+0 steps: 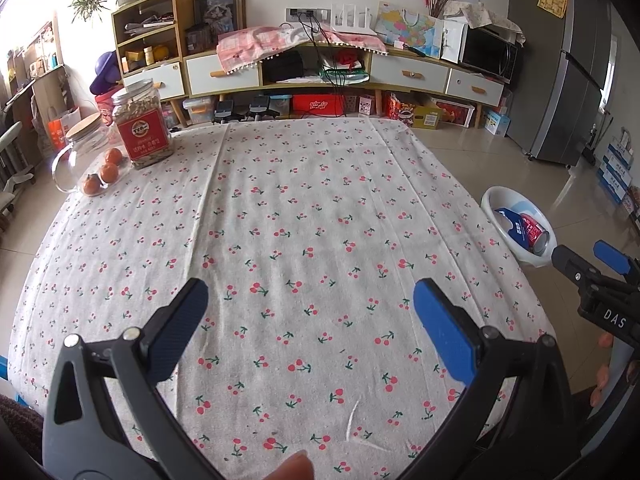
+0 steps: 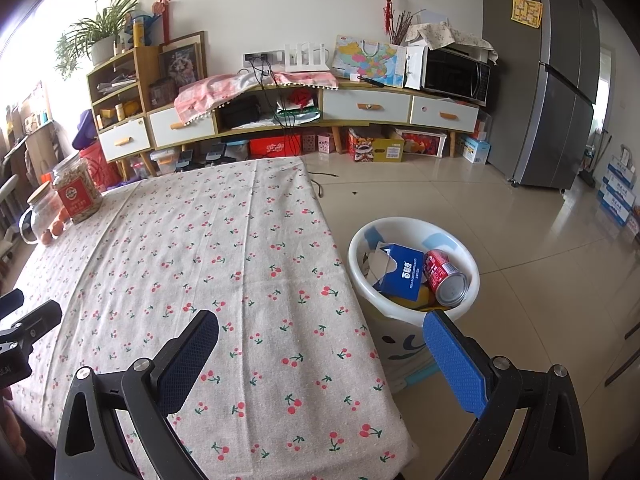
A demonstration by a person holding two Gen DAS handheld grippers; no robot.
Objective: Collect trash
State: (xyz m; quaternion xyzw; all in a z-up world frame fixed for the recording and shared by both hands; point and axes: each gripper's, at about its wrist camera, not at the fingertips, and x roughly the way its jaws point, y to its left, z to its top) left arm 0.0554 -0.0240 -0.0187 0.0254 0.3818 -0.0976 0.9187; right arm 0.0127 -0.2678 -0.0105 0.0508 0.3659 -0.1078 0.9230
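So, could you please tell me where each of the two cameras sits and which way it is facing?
Left wrist: sits on the left gripper, looking along its open fingers across the cherry tablecloth toward the sideboard; a fingertip shows at the bottom, the right gripper at right.
Right wrist: sits on the right gripper, over the table's right edge, facing the white bin on the floor; the left gripper shows at left.
Shared: tablecloth, bin, red can, labelled jar, sideboard.
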